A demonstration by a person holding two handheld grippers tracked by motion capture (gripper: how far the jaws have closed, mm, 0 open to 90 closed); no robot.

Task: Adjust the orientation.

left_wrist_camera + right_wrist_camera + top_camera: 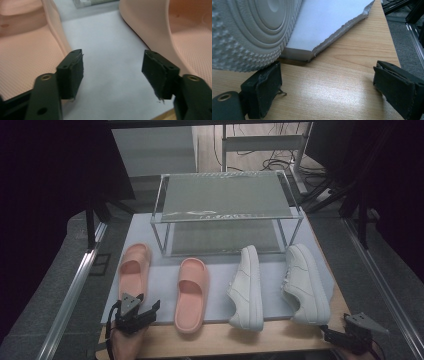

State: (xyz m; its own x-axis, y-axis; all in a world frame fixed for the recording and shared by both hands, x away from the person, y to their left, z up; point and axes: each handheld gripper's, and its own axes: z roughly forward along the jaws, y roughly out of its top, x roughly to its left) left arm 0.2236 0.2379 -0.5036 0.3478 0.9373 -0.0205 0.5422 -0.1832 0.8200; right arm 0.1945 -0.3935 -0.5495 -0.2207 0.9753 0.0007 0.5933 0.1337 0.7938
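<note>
1. Peach-pink rubber slides, two of them, lie on the pale grey foam mat (pixel 165 285) that covers most of the light wooden table (pixel 280 340): the left pink slide (pixel 134 270) at the mat's left edge, the right pink slide (pixel 192 294) just beside it, toes pointing toward the far side.
2. Close to the heel of the left pink slide sits the left gripper (pixel 150 309), held in the person's left hand (pixel 127 345) at the near left corner.
3. In the left gripper view its black jaws stand moderately apart with only bare mat between them; the left pink slide (pixel 27 50) runs along one side and the right pink slide (pixel 175 30) along the other, and neither pad presses on anything.
4. Two white lace-up sneakers lie to the right, the left white sneaker (pixel 247 287) and the right white sneaker (pixel 305 282), both tipped on their sides.
5. Near the table's right front corner rests the right gripper (pixel 327 332), jaws wide apart over bare wood; in the right gripper view the patterned sole of the right white sneaker (pixel 249 30) lies just beside one pad, nothing gripped.
6. Behind the shoes stands a clear acrylic two-tier rack (pixel 225 195).
</note>
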